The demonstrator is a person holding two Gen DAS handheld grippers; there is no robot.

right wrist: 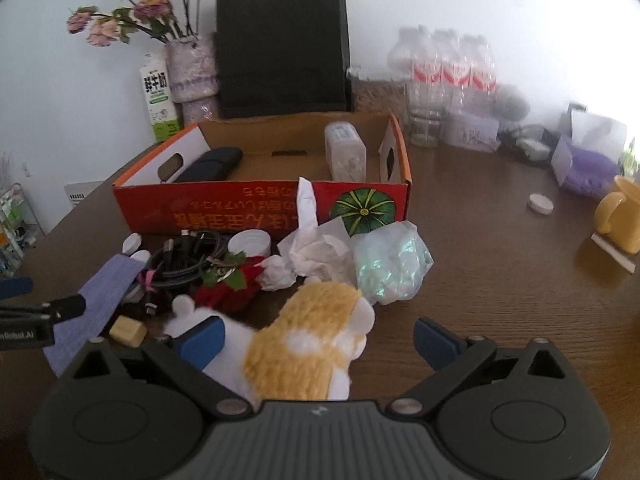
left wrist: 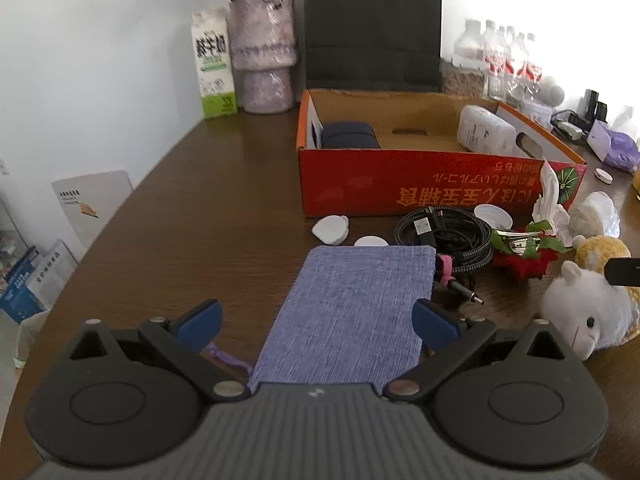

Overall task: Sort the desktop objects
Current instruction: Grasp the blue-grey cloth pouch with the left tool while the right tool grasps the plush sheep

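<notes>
Fingers wide on both: left gripper [left wrist: 318, 322] straddles the pouch [left wrist: 352, 308], right gripper [right wrist: 318, 338] brackets the plush [right wrist: 312, 344], nothing gripped. Best to close squarely mid-body before lifting toward the box [right wrist: 260, 212].

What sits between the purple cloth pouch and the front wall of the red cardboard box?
In the left wrist view, two small white pieces and bare table lie between the purple pouch and the red box; the black cable coil sits rightward.
</notes>
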